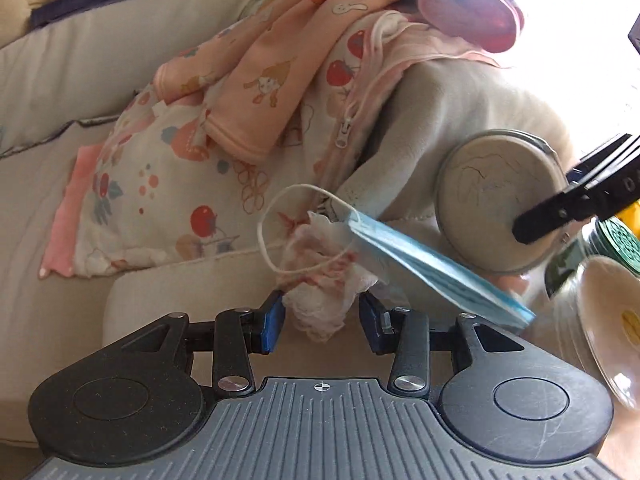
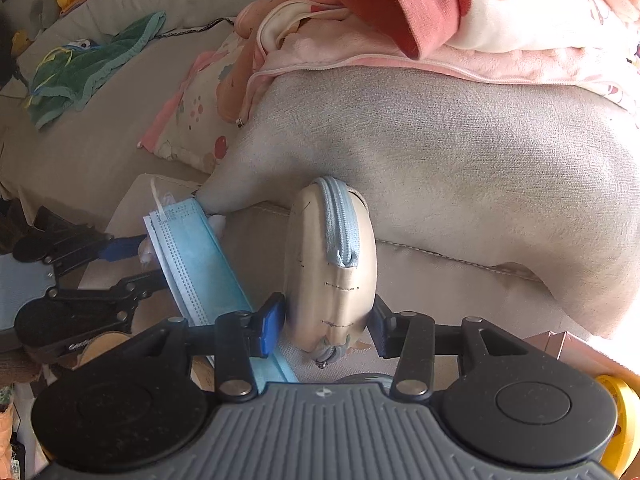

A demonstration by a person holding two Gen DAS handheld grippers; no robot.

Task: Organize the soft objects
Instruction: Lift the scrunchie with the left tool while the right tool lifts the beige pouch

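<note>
Both grippers are loaded above the sofa (image 2: 400, 264): left gripper (image 1: 322, 322) nearly closed on crumpled tissue (image 1: 324, 280) with a face mask (image 1: 432, 268) hanging alongside, right gripper (image 2: 328, 320) clamping a round pouch (image 2: 330, 268), probably for sorting.

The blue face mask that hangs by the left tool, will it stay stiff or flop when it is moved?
Probably floppy: the blue face mask is thin pleated layers, sagging beside the crumpled tissue. Likely very light. Its ear loop hangs free and could snag.

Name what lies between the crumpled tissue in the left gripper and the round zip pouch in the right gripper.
A blue face mask hangs between the crumpled tissue and the round zip pouch, best seen in the left wrist view.
</note>
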